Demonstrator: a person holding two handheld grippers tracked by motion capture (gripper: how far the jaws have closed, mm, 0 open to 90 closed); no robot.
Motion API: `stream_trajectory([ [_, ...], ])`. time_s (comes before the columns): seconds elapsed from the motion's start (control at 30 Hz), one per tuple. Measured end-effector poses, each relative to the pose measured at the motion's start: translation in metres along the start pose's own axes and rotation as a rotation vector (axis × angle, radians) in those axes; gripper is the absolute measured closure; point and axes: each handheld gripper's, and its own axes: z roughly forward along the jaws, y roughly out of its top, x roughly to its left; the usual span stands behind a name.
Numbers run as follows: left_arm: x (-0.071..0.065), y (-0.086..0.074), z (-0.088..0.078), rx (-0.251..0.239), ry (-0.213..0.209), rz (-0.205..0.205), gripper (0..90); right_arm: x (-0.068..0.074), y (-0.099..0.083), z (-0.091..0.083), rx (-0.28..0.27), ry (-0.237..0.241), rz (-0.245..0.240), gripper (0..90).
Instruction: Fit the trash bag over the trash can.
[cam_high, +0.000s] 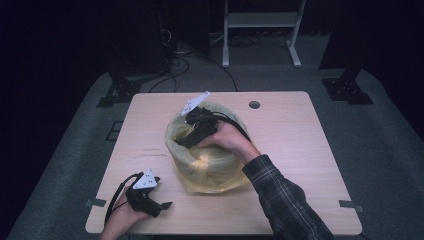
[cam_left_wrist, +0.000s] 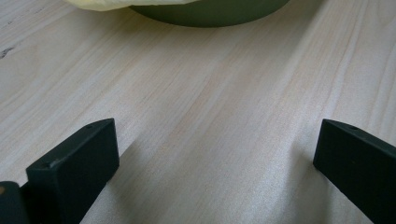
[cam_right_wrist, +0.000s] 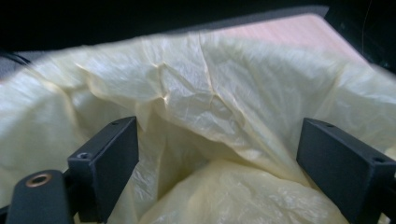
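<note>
Down at the near left corner of the table (cam_high: 300, 130), the person's left hand (cam_high: 120, 217) rests with the left gripper (cam_high: 165, 205) lying low on the wood — its jaws stand wide apart with nothing between them. In the left gripper view those jaws frame bare wood grain, and just ahead sits the dark round base of the bin (cam_left_wrist: 210, 11), a fringe of yellow liner hanging over it.

Moving toward the middle, the bin stands on the table wrapped in a yellow plastic bag (cam_high: 210, 170), whose film drapes over the rim and bunches on the wood at the front. The right hand (cam_high: 230, 140), coming in on a plaid sleeve (cam_high: 285, 200), reaches over the bin's mouth, and the right gripper (cam_high: 182, 142) dips down inside toward the left inner wall. In the right gripper view, the jaws are spread wide — crinkled bag film (cam_right_wrist: 210, 121) lies between and beyond them, not pinched.
</note>
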Motion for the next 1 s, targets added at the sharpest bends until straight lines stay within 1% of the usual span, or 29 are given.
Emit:
stream_trajectory([
  [0.13, 0.000, 0.000, 0.000, 0.000, 0.001, 0.001, 0.0, 0.002, -0.001, 0.008, 0.042, -0.016, -0.006, 11.8],
  [0.23, 0.000, 0.000, 0.000, 0.000, 0.000, 0.001, 0.0, 0.003, -0.003, 0.016, 0.093, -0.039, -0.014, 11.8],
  [0.3, 0.000, 0.000, 0.000, 0.000, 0.000, 0.001, 0.0, 0.003, -0.003, 0.017, 0.101, -0.040, -0.006, 11.8],
  [0.4, 0.000, 0.000, 0.000, 0.000, -0.001, 0.002, 0.0, 0.002, -0.005, 0.020, 0.138, -0.042, 0.006, 11.8],
  [0.47, 0.000, 0.000, 0.000, 0.000, -0.001, 0.003, 0.0, 0.002, -0.004, 0.018, 0.120, -0.040, 0.017, 11.8],
  [0.53, 0.000, 0.000, 0.000, 0.000, -0.002, 0.003, 0.0, 0.001, -0.002, 0.012, 0.082, -0.031, 0.025, 11.8],
  [0.6, 0.000, 0.000, 0.000, 0.000, -0.002, 0.003, 0.0, 0.001, 0.001, 0.005, 0.055, -0.038, 0.019, 11.8],
  [0.7, 0.000, 0.000, 0.000, 0.000, -0.003, 0.004, 0.0, 0.001, 0.006, -0.011, 0.024, -0.052, 0.000, 11.8],
  [0.83, 0.001, 0.000, 0.000, 0.000, -0.004, 0.004, 0.0, 0.001, 0.009, -0.035, -0.014, -0.073, -0.010, 11.8],
  [0.9, 0.001, 0.000, 0.000, 0.000, -0.004, 0.005, 0.0, 0.001, 0.009, -0.045, -0.024, -0.080, -0.013, 11.8],
  [1.0, 0.001, 0.000, 0.000, 0.000, -0.003, 0.004, 0.0, 0.003, 0.006, -0.065, -0.055, -0.091, -0.026, 11.8],
])
